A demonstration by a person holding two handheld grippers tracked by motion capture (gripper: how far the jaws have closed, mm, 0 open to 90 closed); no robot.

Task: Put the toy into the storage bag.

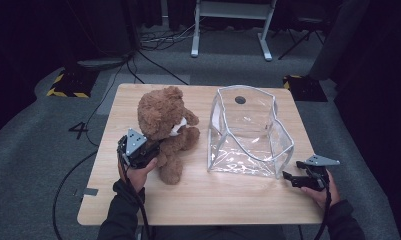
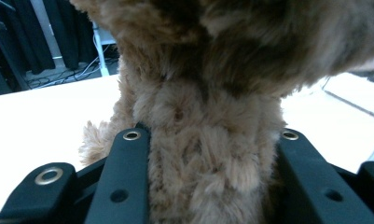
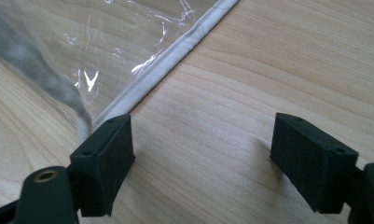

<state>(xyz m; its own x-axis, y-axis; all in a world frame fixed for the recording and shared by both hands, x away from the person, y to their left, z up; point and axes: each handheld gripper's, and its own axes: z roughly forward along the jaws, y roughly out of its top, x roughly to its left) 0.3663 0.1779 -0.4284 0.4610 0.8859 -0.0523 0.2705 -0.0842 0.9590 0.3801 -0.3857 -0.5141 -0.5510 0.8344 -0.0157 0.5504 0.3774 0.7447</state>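
Observation:
A brown teddy bear (image 1: 166, 125) sits upright on the left half of the wooden table (image 1: 198, 200). My left gripper (image 1: 149, 154) is shut on the bear's body from its near left side. In the left gripper view both black jaws press into the brown fur (image 2: 208, 154). A clear plastic bag (image 1: 248, 132) with white piping stands open on the right half of the table. My right gripper (image 1: 290, 178) lies low by the bag's near right corner, open, with bare wood between its jaws. In the right gripper view the bag's piped edge (image 3: 166, 70) passes just ahead of the left jaw.
The table's front edge (image 1: 198, 220) runs close to both hands. Cables (image 1: 73, 170) trail over the grey floor at the left. A white desk frame (image 1: 230, 20) stands behind the table.

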